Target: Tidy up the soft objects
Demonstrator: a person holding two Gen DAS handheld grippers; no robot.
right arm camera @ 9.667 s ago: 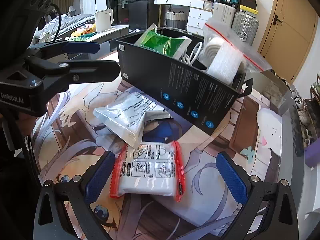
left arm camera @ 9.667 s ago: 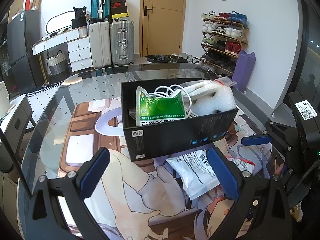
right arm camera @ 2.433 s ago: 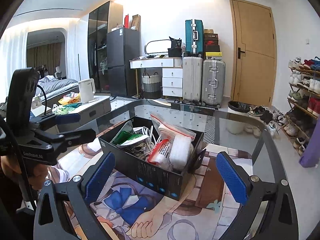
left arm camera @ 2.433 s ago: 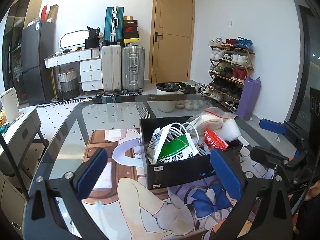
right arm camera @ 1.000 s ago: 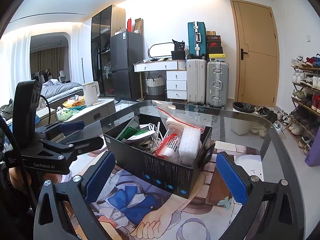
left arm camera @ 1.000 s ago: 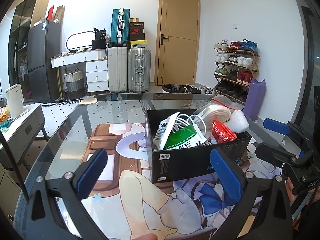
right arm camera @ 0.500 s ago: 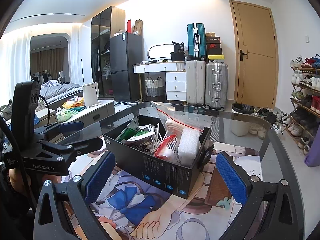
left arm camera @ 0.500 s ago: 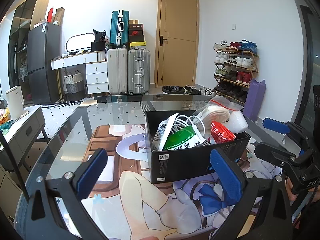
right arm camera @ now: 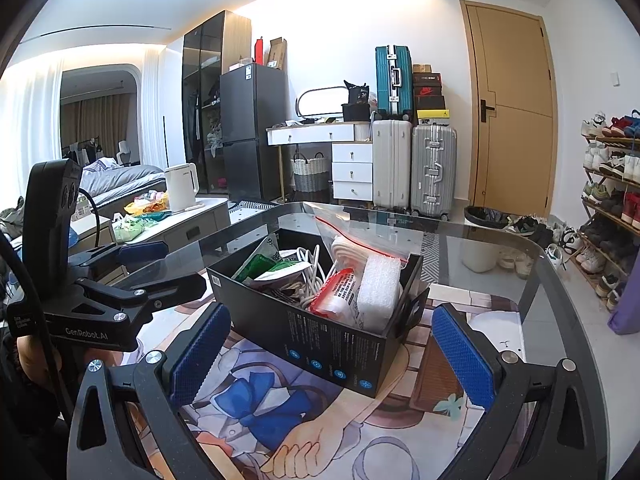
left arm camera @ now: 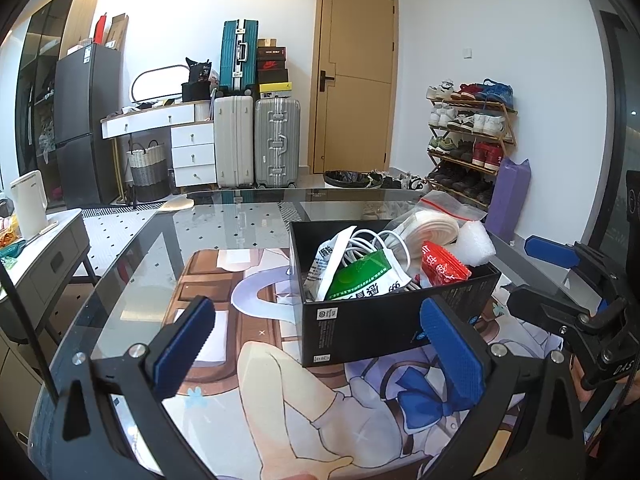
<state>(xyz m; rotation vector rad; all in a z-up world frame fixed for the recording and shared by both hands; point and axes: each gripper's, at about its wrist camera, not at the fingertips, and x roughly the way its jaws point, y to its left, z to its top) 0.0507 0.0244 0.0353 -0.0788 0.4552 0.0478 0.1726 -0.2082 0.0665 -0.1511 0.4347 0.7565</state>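
a black box (left arm camera: 384,320) packed with soft packets sits on the glass table (left arm camera: 224,220), straight ahead of both tools; the left gripper (left arm camera: 320,344) and right gripper (right arm camera: 328,348) hover spread wide and empty — the right looks slightly nearer, facing the box's corner

Black box (right arm camera: 320,332) of soft packets on the glass table (right arm camera: 560,280), between wide-apart jaws.

black box (left arm camera: 384,320), blue claw pads (left arm camera: 454,350).
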